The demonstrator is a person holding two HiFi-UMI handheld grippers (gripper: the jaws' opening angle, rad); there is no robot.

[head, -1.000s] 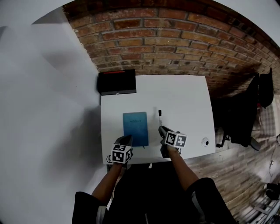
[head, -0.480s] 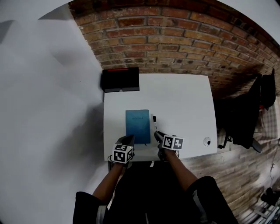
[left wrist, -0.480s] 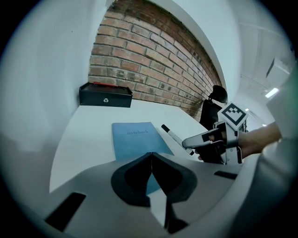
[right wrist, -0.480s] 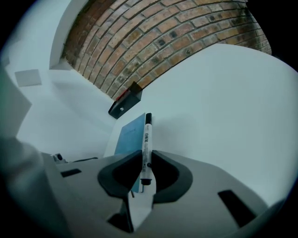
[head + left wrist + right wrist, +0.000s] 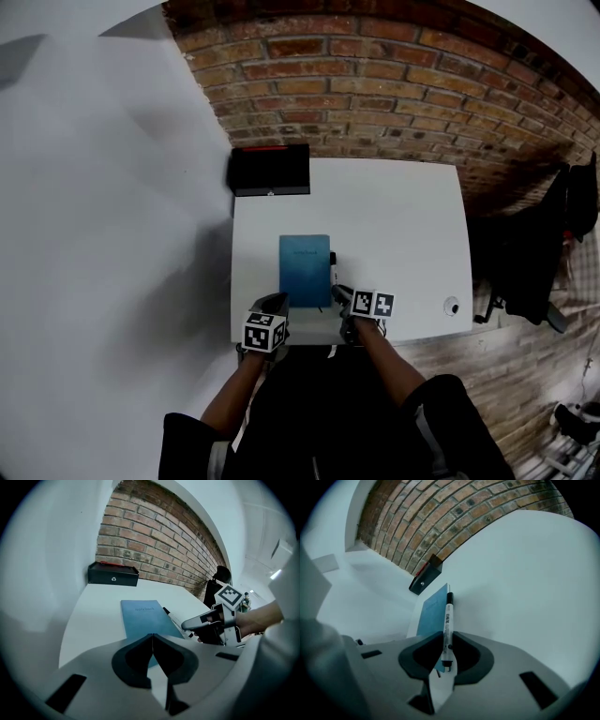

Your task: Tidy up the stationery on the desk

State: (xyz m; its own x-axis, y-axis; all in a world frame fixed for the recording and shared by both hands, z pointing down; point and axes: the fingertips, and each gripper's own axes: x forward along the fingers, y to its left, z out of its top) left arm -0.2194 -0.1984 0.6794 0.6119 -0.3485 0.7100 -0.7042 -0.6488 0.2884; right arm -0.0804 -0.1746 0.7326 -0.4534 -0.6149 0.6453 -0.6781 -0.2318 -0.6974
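Pen: a slim white barrel with a black cap and printed label, pinched near its rear end between the fingers of the right gripper. Its long axis runs straight out along the fingers, cap end farthest away. In the head view it lies parallel to and just beside the right edge of the notebook; contact cannot be told. The notebook is flat and rectangular with a matte blue cover, at frame centre on the smooth white desk. The left gripper, fingers pressed together on nothing, sits at the notebook's lower edge. A hard-edged black box stands at the desk's upper left corner.
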